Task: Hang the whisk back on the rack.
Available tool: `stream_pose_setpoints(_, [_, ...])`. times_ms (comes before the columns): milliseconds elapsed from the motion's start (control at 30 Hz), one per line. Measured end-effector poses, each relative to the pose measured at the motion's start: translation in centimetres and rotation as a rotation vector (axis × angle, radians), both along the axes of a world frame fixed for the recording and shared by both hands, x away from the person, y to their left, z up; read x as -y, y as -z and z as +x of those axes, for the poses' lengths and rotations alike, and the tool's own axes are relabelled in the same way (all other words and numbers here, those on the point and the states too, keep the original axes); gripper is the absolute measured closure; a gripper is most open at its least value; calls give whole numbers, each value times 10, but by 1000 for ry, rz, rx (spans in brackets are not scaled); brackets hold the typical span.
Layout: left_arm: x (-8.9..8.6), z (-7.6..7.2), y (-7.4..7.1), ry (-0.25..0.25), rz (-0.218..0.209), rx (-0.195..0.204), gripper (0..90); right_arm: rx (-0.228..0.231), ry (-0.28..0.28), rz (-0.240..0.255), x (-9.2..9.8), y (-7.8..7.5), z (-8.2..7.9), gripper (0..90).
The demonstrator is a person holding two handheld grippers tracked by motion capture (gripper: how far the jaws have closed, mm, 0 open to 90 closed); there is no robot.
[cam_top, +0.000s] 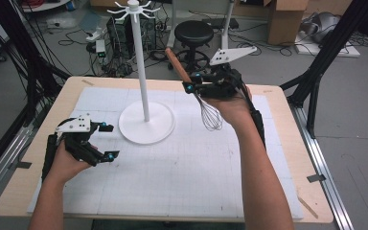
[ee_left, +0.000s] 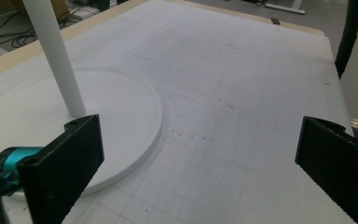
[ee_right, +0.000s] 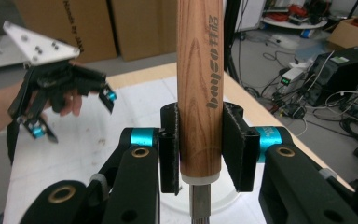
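- one whisk (cam_top: 199,93) is the thing in hand: it hangs in the air above the far right part of the surface (cam_top: 287,191), wooden handle tilted up and back, wire balloon hanging down toward the white mat (cam_top: 182,177).
- the right gripper (cam_top: 190,86) has its jaws clamped on the lower end of that handle, just above the metal collar; in the right gripper view the two black pads press on the wood from both sides, with the printed lettering running up the handle above them.
- gripping low on the handle leaves the top end free, which i judge suits a hang on the stand.
- the white stand (cam_top: 141,72) rises from a round base (cam_top: 146,123) on the mat, left of the whisk and apart from it; its ring of hooks (cam_top: 133,8) sits at the top of the pole, higher than the handle tip, so the whisk probably needs more lift and a move to the left.
- whether the handle end has a loop or hole, i cannot tell.
- the left gripper (cam_top: 109,141) rests low over the near left of the mat, jaws wide apart with nothing between them; in the left gripper view the base edge (ee_left: 154,130) lies just ahead, so it looks placed to steady the stand if needed.
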State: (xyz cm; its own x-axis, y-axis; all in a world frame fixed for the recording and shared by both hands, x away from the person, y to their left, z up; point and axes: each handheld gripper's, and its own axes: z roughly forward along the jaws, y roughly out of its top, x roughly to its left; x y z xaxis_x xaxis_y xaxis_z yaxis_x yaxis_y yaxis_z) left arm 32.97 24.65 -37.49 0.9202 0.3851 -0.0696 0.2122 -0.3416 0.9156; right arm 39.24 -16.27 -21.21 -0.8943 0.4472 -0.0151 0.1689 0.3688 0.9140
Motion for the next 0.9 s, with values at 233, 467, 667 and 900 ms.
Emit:
stream_pose_setpoints(233, [0, -1, -1, 0, -2, 3, 16, 12, 7, 0, -1, -16, 8, 698])
stream_pose_setpoints(467, [1, -1, 0, 4, 3, 1, 16, 17, 21, 7, -1, -30, 16, 698])
stream_pose_setpoints(667, [1, -1, -1, 3, -2, 2, 16, 11, 40, 34, -1, -40, 29, 698])
stream_pose_setpoints(900, [1, 0, 1, 4, 2, -2, 16, 31, 41, 27, -4, -51, 37, 698])
